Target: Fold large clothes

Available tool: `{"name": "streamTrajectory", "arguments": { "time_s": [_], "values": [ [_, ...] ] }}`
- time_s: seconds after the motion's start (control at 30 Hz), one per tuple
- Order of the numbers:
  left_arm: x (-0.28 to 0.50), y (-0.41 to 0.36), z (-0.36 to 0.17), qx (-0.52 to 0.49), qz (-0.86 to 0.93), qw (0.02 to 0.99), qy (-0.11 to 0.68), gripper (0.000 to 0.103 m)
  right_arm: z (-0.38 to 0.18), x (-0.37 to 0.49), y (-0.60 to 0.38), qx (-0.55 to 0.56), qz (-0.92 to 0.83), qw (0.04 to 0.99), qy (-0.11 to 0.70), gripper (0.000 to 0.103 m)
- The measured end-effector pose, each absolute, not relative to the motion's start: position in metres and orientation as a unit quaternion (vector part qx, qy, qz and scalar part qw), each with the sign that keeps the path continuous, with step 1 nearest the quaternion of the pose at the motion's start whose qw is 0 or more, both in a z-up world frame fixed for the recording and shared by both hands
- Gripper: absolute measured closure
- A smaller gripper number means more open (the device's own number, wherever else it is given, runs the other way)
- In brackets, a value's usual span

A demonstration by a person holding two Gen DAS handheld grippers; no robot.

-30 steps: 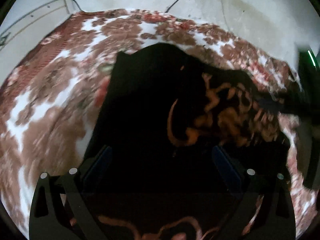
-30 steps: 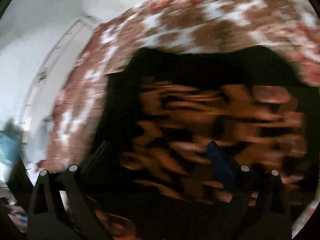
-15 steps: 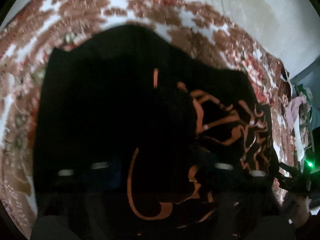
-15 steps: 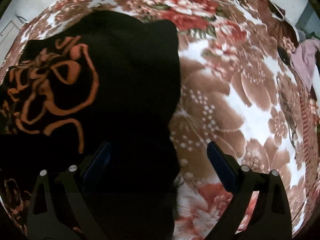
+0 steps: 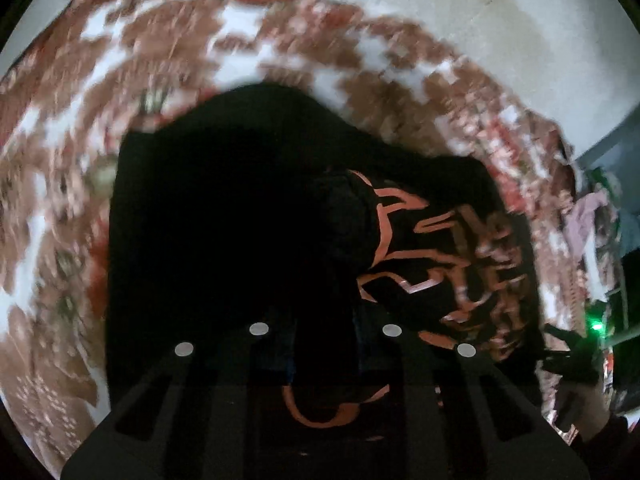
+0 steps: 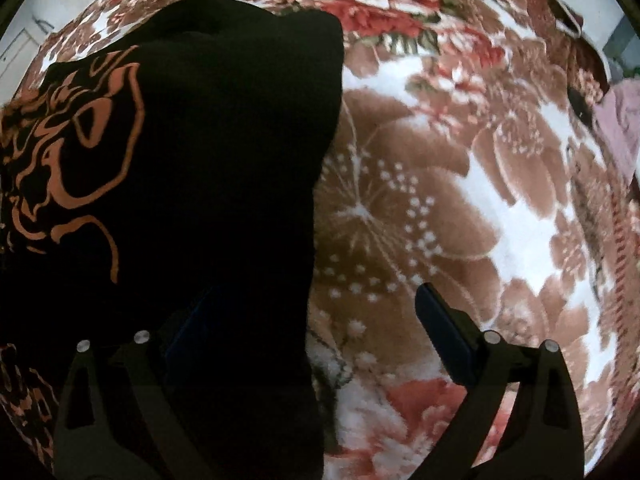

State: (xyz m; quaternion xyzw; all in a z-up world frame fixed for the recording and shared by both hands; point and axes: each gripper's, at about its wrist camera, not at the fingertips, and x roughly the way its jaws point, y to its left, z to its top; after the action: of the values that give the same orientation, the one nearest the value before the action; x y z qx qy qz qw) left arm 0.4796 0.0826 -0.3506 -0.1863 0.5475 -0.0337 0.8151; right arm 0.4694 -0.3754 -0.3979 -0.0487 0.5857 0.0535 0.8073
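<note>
**One black garment on the floral blanket**

A single black garment [image 5: 248,240] with an orange print lies spread on the brown, red and white floral blanket [image 6: 440,208]. The left gripper [image 5: 326,336] has its fingers drawn close together over the dark cloth; whether they pinch it is lost in shadow and blur. The right gripper [image 6: 308,332] stands wide apart, straddling the garment's right edge, holding nothing. A pinkish clothes heap [image 6: 618,120] sits far right, cut off.

Surface: floral blanket [image 6: 460,184] in brown, red and white, filling both wrist views.
On it: black garment [image 6: 224,168] with orange print, partly folded.
Far edge: pink cloth [image 6: 618,120], blurred.
</note>
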Motion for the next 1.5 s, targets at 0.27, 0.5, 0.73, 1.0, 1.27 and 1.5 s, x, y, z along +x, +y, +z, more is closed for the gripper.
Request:
{"name": "streamTrajectory", "arguments": {
  "time_s": [0.27, 0.5, 0.73, 1.0, 1.27, 1.5],
  "values": [
    [0.469, 0.075, -0.370, -0.130, 0.016, 0.830, 0.542, 0.033, -0.378, 0.461, -0.374, -0.050, 0.064, 0.812, 0.579, 0.005],
    [0.448, 0.066, -0.307, -0.054, 0.039, 0.876, 0.478, 0.019, -0.320, 0.460, -0.355, -0.013, 0.078, 0.843, 0.531, 0.005],
    [0.462, 0.012, -0.312, -0.009, -0.013, 0.884, 0.467, 0.017, -0.336, 0.504, -0.317, 0.032, 0.094, 0.845, 0.525, 0.005],
    [0.466, 0.001, -0.368, -0.018, -0.022, 0.861, 0.508, 0.012, -0.384, 0.510, -0.276, -0.026, 0.105, 0.838, 0.535, 0.005],
    [0.452, 0.012, -0.370, 0.024, -0.029, 0.865, 0.500, 0.009, -0.384, 0.498, -0.303, -0.031, 0.116, 0.843, 0.524, 0.005],
    [0.411, 0.038, -0.337, 0.011, 0.011, 0.867, 0.499, 0.010, -0.345, 0.468, -0.312, -0.021, 0.122, 0.848, 0.516, 0.005]
  ]
}}
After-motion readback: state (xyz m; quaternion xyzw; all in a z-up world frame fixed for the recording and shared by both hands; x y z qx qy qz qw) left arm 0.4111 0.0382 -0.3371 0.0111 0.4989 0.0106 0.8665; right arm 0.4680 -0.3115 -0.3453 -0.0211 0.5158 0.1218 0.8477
